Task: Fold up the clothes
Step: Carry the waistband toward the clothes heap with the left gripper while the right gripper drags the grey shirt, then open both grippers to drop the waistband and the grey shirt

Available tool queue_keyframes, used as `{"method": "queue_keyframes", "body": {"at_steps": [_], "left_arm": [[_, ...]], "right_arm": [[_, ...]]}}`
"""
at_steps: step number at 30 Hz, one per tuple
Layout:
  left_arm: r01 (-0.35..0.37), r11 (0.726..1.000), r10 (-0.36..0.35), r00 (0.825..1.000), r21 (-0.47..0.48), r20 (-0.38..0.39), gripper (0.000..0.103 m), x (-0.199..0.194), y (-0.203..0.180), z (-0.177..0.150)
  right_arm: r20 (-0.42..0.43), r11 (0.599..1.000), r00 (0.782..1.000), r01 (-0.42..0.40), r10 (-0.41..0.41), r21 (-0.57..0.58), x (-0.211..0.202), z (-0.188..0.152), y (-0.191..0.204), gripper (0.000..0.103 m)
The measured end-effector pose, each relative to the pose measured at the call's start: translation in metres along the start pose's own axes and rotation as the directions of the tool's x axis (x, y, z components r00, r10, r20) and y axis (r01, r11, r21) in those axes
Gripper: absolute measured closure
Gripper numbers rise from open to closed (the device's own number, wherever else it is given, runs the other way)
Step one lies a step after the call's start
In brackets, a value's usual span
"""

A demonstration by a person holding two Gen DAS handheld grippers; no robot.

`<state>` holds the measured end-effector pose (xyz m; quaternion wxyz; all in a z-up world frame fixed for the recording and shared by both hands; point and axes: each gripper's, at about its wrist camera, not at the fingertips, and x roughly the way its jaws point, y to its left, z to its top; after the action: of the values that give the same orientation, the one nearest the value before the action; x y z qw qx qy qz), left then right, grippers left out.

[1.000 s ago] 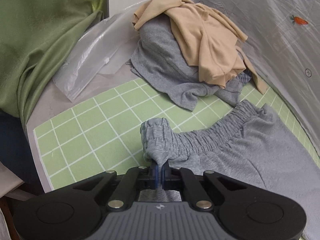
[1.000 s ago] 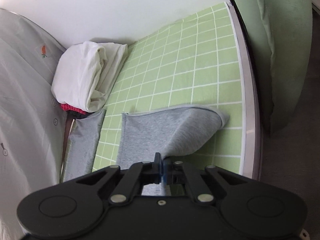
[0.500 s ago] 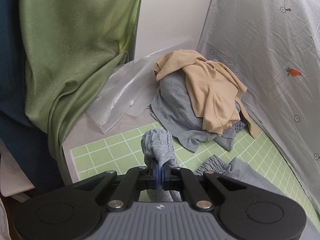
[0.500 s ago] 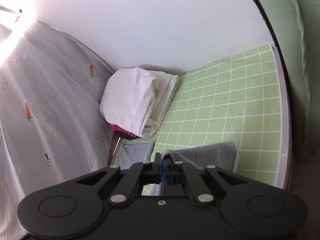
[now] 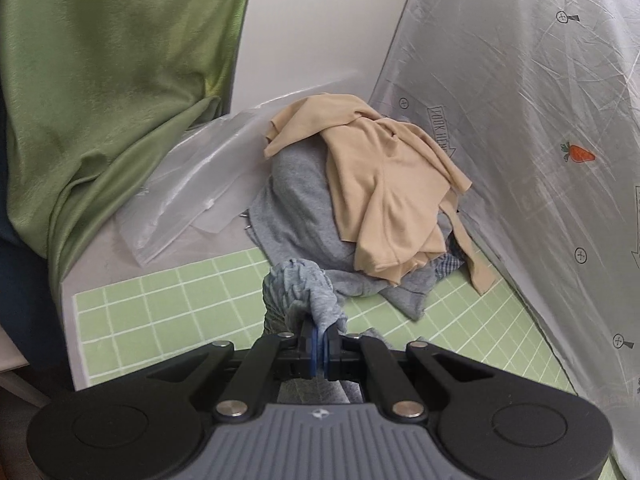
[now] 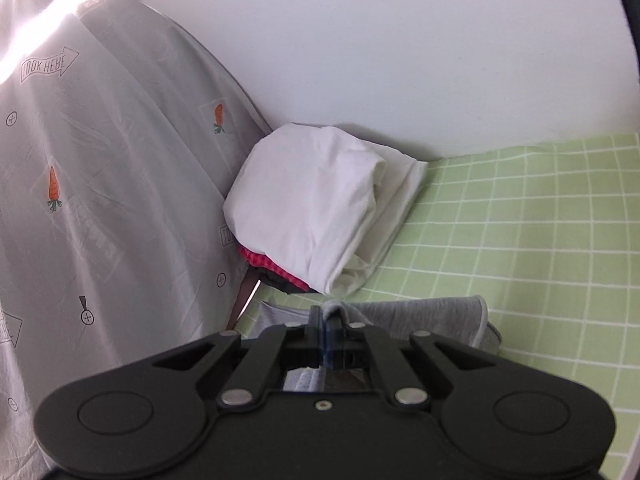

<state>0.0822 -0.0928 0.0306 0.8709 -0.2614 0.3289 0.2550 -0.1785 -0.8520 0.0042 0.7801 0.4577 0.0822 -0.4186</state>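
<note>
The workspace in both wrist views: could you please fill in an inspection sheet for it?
Surface: green grid mat, partly bare.
Job's things: grey sweatpants, waistband and leg hem lifted; unfolded pile, beige garment atop grey top; folded white garment over red one.
Clutter: clear plastic bag.
Grippers: left gripper and right gripper both clamp sweatpants.
Cables: nothing seen.
Surroundings: carrot-print sheet, green curtain, white wall.

2 claws (image 5: pixel 319 340) (image 6: pixel 322 334), 3 carrot prints (image 6: pixel 53 189), 1 mat (image 5: pixel 168 300).
</note>
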Motion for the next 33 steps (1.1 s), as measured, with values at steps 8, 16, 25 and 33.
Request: {"method": "queue_keyframes", "body": {"at_steps": [8, 16, 25, 33], "left_arm": [[-0.013, 1.0, 0.014, 0.999, 0.017, -0.038, 0.099, 0.067, -0.065, -0.002], [-0.075, 0.997, 0.077, 0.994, 0.018, -0.083, 0.099, 0.12, -0.085, -0.01], [-0.098, 0.98, 0.12, 0.985, 0.173, -0.12, 0.084, 0.184, -0.122, -0.011], [-0.142, 0.975, 0.162, 0.98, 0.169, -0.114, 0.026, 0.13, -0.112, -0.039]], "right_arm": [[0.008, 0.996, 1.0, 0.012, -0.011, -0.088, 0.096, -0.001, 0.074, 0.101], [-0.054, 0.967, 0.996, 0.061, -0.076, -0.249, 0.197, -0.025, 0.137, 0.101], [-0.151, 0.917, 0.98, 0.061, -0.13, -0.394, 0.265, -0.064, 0.162, 0.072], [-0.176, 0.831, 0.964, 0.072, -0.201, -0.552, 0.264, -0.099, 0.153, 0.026]]}}
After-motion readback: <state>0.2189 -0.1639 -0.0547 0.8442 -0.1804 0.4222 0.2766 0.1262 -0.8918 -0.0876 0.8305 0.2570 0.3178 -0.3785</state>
